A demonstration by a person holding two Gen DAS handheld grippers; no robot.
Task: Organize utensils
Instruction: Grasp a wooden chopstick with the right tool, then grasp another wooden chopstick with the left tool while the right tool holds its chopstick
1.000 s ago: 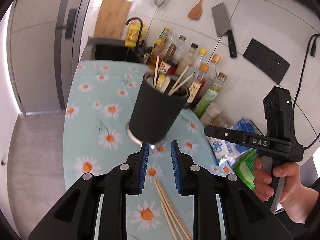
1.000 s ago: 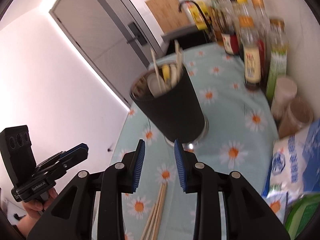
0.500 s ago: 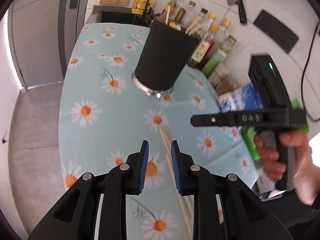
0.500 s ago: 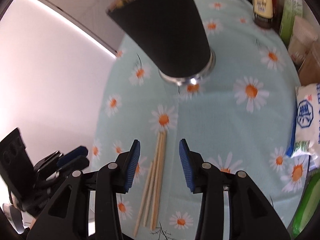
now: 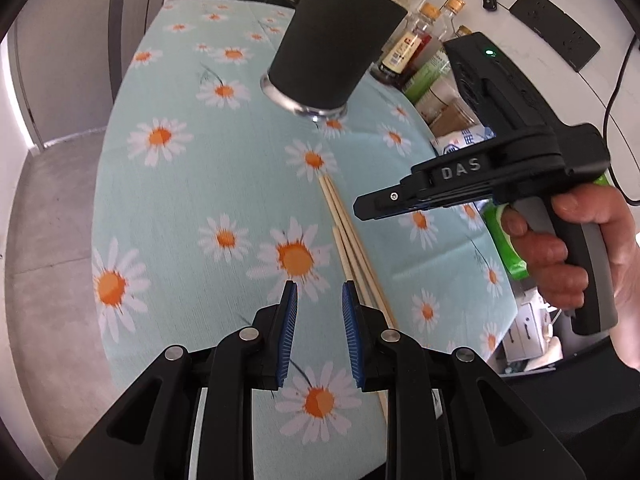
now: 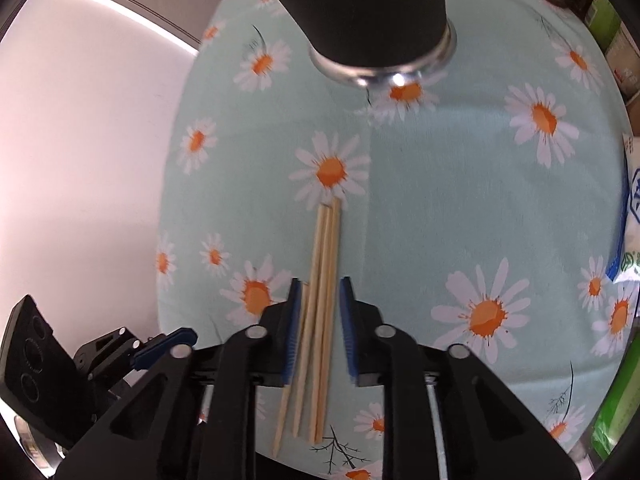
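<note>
Right gripper (image 6: 319,320) straddles the chopsticks (image 6: 320,280); left gripper (image 5: 319,320) hovers just beside them, holding nothing.

Right jaws have just been closing, the chopstick bundle sits between the blue pads (image 6: 292,332), a small gap shows on each side, so no squeeze yet. The bundle lies flat on the daisy tablecloth (image 6: 460,208), running straight ahead from the right fingertips toward the black utensil holder (image 6: 368,8), which stands upright farther ahead. Left jaws stand slightly apart over a printed daisy, the chopsticks (image 5: 352,240) just off their right pad. A hand (image 5: 576,248) grips the right gripper's handle ahead-right of the left claw; sauce bottles (image 5: 416,48) stand beyond the holder.
</note>
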